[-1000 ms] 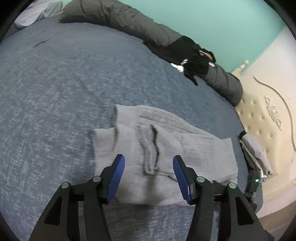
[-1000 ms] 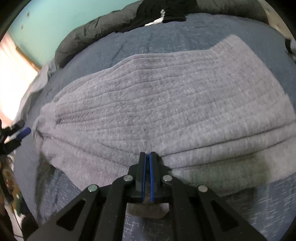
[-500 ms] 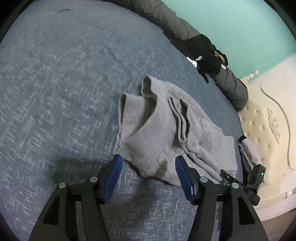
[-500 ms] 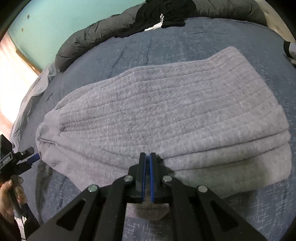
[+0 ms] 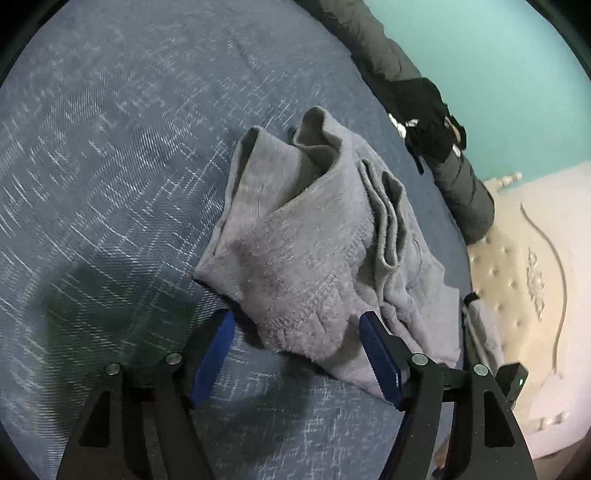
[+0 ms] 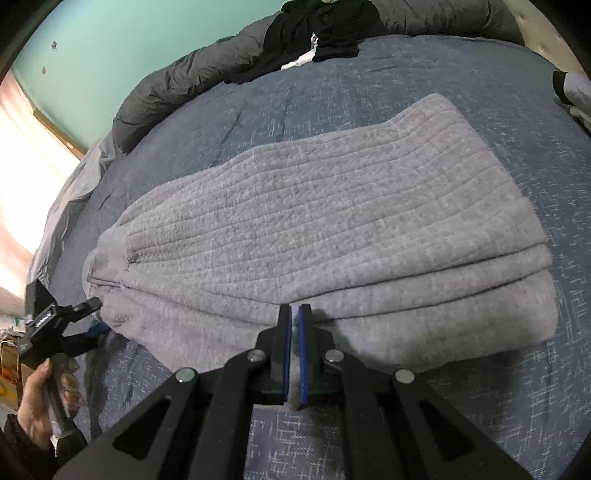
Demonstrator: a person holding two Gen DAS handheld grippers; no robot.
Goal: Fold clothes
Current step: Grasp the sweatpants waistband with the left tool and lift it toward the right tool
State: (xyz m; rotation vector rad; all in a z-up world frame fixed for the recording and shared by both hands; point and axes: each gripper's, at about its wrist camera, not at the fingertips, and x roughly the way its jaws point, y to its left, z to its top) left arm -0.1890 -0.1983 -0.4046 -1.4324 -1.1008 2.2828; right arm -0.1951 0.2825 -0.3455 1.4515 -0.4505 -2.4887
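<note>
A grey ribbed knit garment (image 6: 332, 221) lies folded lengthwise on the blue bedspread (image 6: 424, 85). My right gripper (image 6: 294, 310) is shut on the garment's near long edge, and a bit of cloth shows between its pads. In the left wrist view the garment (image 5: 306, 251) looks bunched, with raised folds at its far end. My left gripper (image 5: 297, 325) is open and its blue pads straddle the near corner of the cloth, which hangs over the gap. The right wrist view shows the left gripper (image 6: 62, 325) at the garment's left end, held by a hand (image 6: 40, 398).
A dark grey duvet (image 6: 192, 81) and black clothes (image 6: 317, 26) lie along the far side of the bed by a teal wall. A cream tufted headboard (image 5: 517, 288) stands at the right, with a folded grey item (image 5: 484, 325) before it.
My left gripper has swung round to the garment's end and stayed open. The cloth there has bunched up into raised folds. My right gripper stays shut on the long edge.
</note>
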